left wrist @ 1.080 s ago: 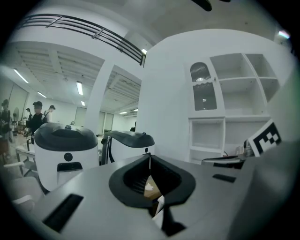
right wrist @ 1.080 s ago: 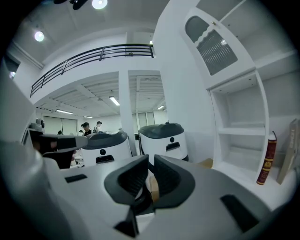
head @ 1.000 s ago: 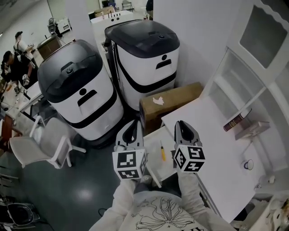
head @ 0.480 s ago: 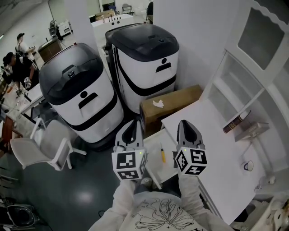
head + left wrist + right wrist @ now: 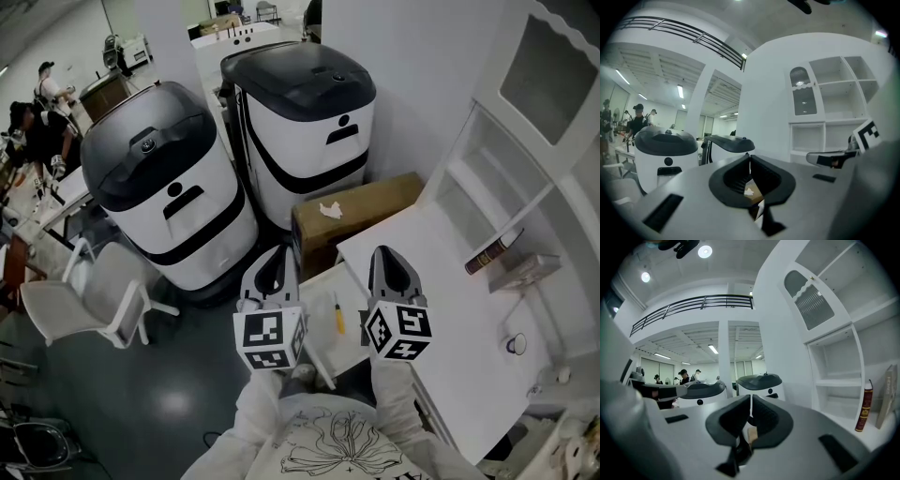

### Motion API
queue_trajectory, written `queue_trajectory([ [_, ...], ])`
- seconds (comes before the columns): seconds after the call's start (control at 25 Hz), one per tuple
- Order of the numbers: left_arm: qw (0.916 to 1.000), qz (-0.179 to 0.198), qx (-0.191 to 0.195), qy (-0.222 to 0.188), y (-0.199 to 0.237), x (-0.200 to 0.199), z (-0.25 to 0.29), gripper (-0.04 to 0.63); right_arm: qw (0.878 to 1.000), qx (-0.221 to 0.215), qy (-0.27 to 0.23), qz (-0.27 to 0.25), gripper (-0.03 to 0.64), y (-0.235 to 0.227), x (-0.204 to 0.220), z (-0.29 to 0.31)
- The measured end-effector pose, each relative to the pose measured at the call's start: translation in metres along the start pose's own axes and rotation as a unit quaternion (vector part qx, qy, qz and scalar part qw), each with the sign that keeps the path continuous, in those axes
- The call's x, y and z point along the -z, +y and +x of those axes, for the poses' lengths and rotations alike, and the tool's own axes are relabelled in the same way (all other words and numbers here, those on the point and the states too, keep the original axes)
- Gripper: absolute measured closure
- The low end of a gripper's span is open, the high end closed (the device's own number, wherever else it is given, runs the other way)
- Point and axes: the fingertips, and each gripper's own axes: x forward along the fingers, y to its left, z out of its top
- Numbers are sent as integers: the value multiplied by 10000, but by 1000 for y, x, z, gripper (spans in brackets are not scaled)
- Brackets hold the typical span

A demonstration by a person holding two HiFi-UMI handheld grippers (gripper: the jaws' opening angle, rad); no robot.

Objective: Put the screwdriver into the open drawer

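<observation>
Screwdriver (image 5: 338,314) lies in drawer (image 5: 322,323), 3 o'clock of left gripper (image 5: 279,253), clenched empty; right gripper (image 5: 382,253) jaws just closed on nothing; best withdraw level, clear of drawer.

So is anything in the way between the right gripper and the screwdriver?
Nothing visible. The screwdriver lies uncovered in what looks like the open drawer, low between the left gripper and the right gripper. The right gripper's jaws have just closed on nothing.
</observation>
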Motion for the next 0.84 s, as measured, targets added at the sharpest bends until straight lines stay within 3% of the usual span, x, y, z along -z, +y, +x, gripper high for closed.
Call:
queue_trajectory([
  [0.84, 9999, -16, 104, 101, -4, 6, 12, 589, 9998, 50, 169, -93, 607, -7, 10, 9],
])
